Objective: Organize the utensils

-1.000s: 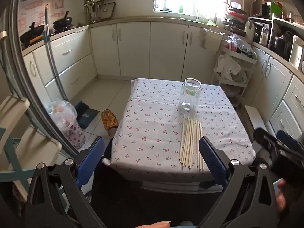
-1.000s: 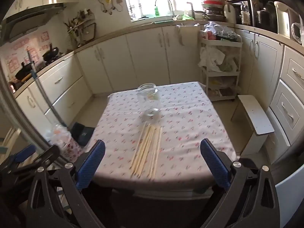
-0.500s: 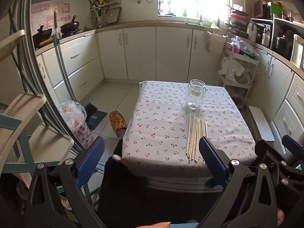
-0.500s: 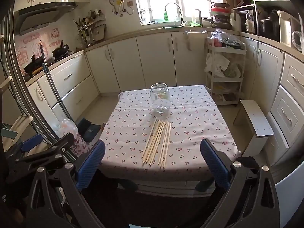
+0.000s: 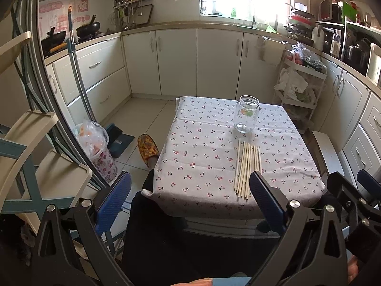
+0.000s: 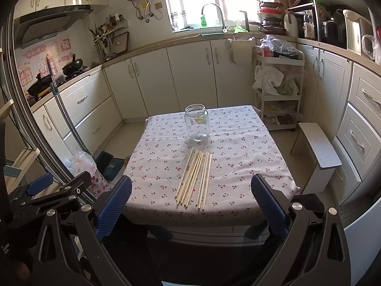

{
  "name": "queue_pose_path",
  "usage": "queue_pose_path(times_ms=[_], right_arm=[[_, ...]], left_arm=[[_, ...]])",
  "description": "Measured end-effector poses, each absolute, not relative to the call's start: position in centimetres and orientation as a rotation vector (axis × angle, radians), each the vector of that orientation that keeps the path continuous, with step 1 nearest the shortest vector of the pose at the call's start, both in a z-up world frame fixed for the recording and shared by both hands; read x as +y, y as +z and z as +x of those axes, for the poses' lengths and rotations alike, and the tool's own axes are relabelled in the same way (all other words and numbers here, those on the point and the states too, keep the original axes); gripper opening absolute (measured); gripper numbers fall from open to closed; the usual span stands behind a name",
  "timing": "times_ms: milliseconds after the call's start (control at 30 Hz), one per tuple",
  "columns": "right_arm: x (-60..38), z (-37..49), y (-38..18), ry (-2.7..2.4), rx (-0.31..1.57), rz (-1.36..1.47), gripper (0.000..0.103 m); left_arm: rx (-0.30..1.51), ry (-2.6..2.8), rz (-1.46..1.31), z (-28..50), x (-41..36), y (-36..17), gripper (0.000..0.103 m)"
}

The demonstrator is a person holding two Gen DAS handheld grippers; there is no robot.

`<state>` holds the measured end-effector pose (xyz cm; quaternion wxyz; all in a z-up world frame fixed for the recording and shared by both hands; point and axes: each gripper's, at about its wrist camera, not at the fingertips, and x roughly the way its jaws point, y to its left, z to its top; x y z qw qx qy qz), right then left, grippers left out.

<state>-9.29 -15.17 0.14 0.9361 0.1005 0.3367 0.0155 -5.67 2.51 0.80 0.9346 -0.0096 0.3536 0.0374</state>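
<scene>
Several pale wooden chopsticks (image 5: 246, 169) (image 6: 195, 177) lie side by side on the cherry-print tablecloth (image 5: 202, 164) (image 6: 238, 157), pointing toward a clear glass jar (image 5: 246, 114) (image 6: 197, 122) standing upright and empty behind them. My left gripper (image 5: 190, 195) hangs open in front of the table's near edge, left of the chopsticks, holding nothing. My right gripper (image 6: 191, 196) is open too, held back from the table with the chopsticks' near ends showing between its blue pads. The right gripper (image 5: 362, 190) shows at the right edge of the left wrist view.
A white stool (image 6: 319, 150) stands right of the table, and a wheeled rack (image 6: 278, 90) with bags behind it. A slippered foot (image 5: 147, 151), a dustpan (image 5: 119, 140) and a bagged bin (image 5: 97, 152) sit on the floor at the left. Cabinets line the walls.
Both grippers have pulled back and risen from the table, so the table, jar and chopsticks look smaller and farther. Both stay open; the chopsticks and jar have not moved.
</scene>
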Motion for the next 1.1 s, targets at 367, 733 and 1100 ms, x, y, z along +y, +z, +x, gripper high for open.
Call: queue_pose_path(times_ms=[367,733,1100], right_arm=[[-15.19,-9.23,0.38,0.031,0.682,0.198,0.096],[-14.94,-9.34,0.19,0.029,0.677,0.194,0.096],[-14.8,-9.41,0.13,0.027,0.679,0.191,0.096]], left_arm=[[0.725,0.063,-0.032,-5.91,2.46,0.57,0.095],[0.729,0.055,-0.034,-6.03,2.38,0.65,0.095],[0.741,0.053,-0.038,-5.84,2.19,0.26,0.095]])
